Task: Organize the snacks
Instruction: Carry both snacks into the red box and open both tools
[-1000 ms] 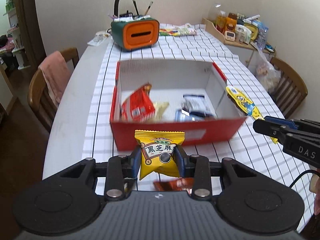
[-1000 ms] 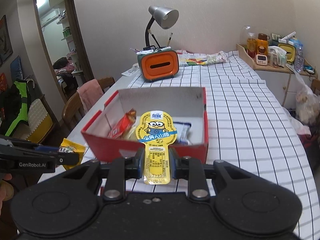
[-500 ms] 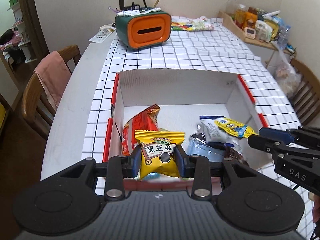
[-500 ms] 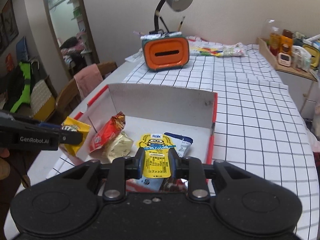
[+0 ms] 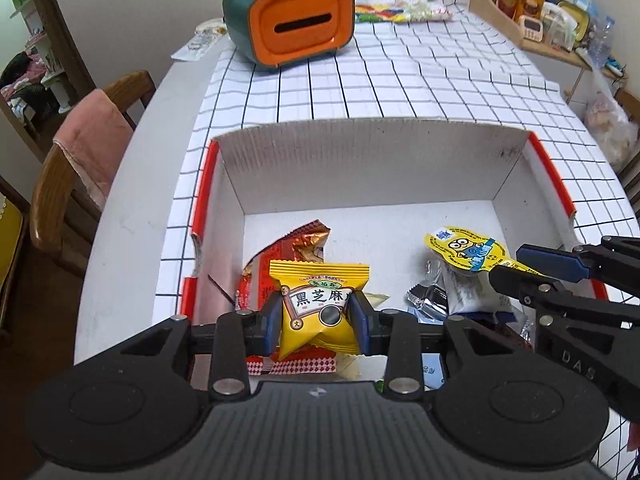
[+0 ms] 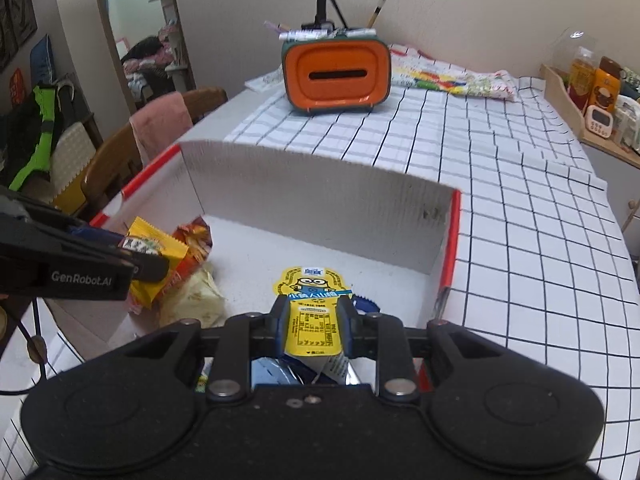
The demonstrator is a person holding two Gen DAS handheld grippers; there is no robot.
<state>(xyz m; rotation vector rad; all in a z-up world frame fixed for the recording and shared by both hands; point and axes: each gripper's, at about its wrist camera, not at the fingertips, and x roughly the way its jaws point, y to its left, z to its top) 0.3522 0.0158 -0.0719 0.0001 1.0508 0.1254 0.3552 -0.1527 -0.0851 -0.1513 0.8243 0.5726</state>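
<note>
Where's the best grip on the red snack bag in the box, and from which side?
Take the red snack bag by its crimped top edge, coming from above. It leans against the left wall of the box, top corner sticking up free. Its lower part is hidden behind the yellow sesame packet held in the left gripper, so clear that first.

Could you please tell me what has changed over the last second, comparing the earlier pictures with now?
Both grippers moved forward from in front of the red box to above its inside. The left gripper still clamps the yellow sesame packet; the right gripper still clamps the Minion pouch. Nothing released; box contents unchanged.
</note>
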